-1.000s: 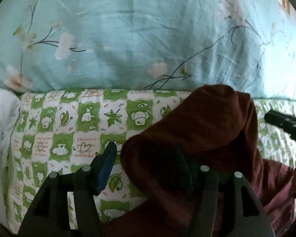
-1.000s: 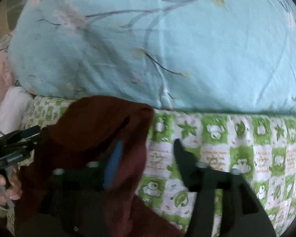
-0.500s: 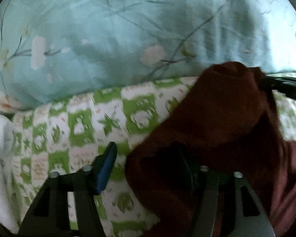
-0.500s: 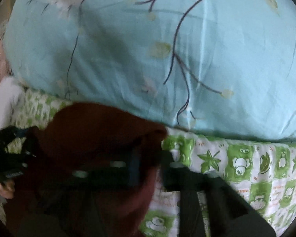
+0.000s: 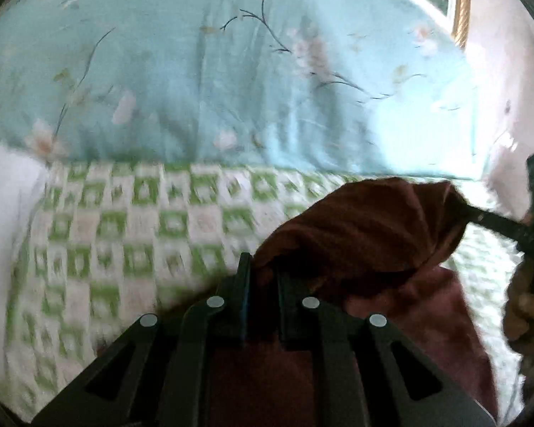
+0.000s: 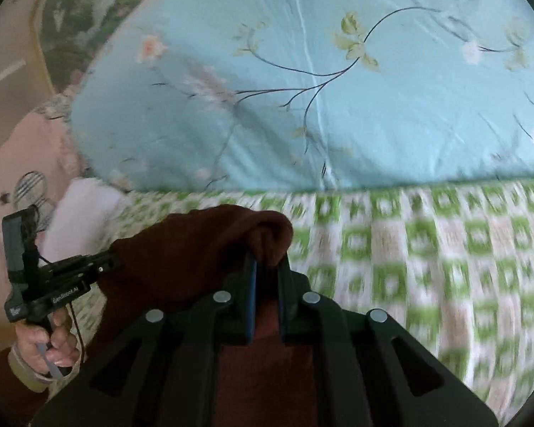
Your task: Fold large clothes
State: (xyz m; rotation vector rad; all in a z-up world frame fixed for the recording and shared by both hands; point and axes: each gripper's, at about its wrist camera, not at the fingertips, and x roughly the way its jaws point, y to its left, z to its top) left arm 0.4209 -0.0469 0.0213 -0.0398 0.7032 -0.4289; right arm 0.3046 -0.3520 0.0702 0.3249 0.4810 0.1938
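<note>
A dark maroon garment (image 5: 366, 235) is held up between both grippers over the green-and-white checked sheet (image 5: 131, 242). My left gripper (image 5: 263, 270) is shut on its left edge; cloth bunches between the fingers. My right gripper (image 6: 267, 267) is shut on the opposite edge, the fabric (image 6: 203, 249) draping over its fingertips. The right tool shows at the right of the left wrist view (image 5: 509, 227); the left tool and hand show at the left of the right wrist view (image 6: 53, 284). The garment's lower part hangs out of sight below.
A large light-blue floral duvet (image 6: 338, 89) lies bunched along the far side of the bed. White cloth (image 5: 3, 206) sits at the bed's left. A pink garment (image 6: 25, 163) lies at the left in the right wrist view.
Both grippers, open before, have closed on the maroon garment's edges and lifted it. The views have swung, and the sheet is motion-blurred.
</note>
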